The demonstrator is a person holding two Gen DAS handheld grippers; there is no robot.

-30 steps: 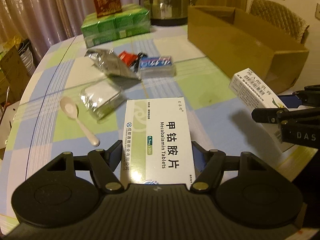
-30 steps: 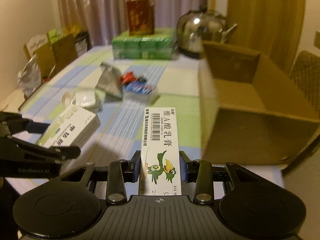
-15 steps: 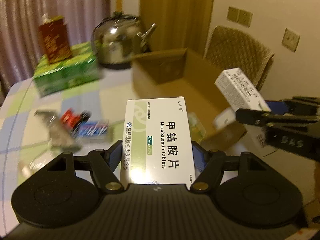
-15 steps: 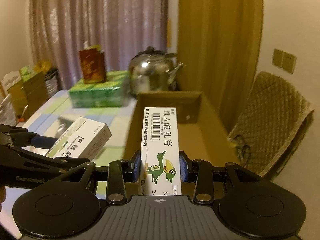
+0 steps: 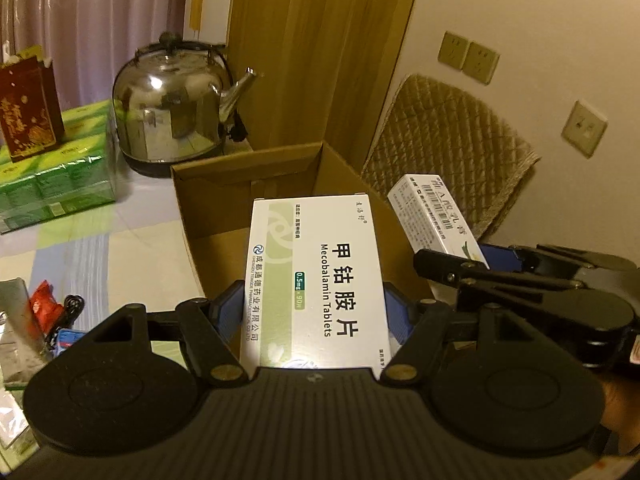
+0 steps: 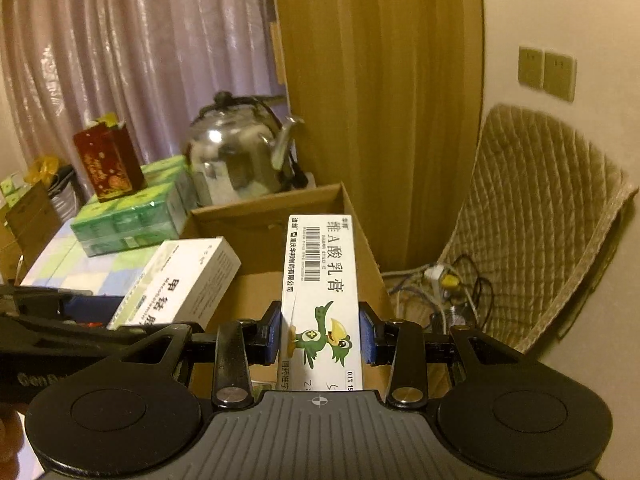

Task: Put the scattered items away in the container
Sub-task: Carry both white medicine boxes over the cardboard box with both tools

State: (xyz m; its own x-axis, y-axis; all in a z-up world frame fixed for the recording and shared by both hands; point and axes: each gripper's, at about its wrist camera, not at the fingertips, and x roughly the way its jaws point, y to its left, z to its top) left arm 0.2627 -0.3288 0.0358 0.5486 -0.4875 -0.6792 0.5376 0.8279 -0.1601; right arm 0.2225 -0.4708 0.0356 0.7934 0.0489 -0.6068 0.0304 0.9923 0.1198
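Note:
My left gripper [image 5: 316, 308] is shut on a white and green Mecobalamin tablet box [image 5: 314, 280], held above the open cardboard box [image 5: 224, 184]. My right gripper [image 6: 322, 330] is shut on a narrow white ointment box with a green bird [image 6: 322, 292], also over the cardboard box [image 6: 256, 216]. Each gripper shows in the other's view: the right gripper [image 5: 452, 268] with its ointment box [image 5: 432, 216] at the right, the left gripper [image 6: 100, 320] with the tablet box [image 6: 180, 280] at the left. Red and blue packets [image 5: 48, 312] lie on the table at the left.
A steel kettle [image 5: 172, 116] stands behind the cardboard box. Green packs [image 5: 52, 176] with a red bag [image 5: 28, 112] on top sit at the back left. A quilted chair [image 5: 448, 152] stands beyond the table's edge, with cables [image 6: 436, 284] on the floor.
Both grippers have risen and swung right with their boxes, from over the checked tablecloth and scattered items to above the cardboard box. Both grips are unchanged.

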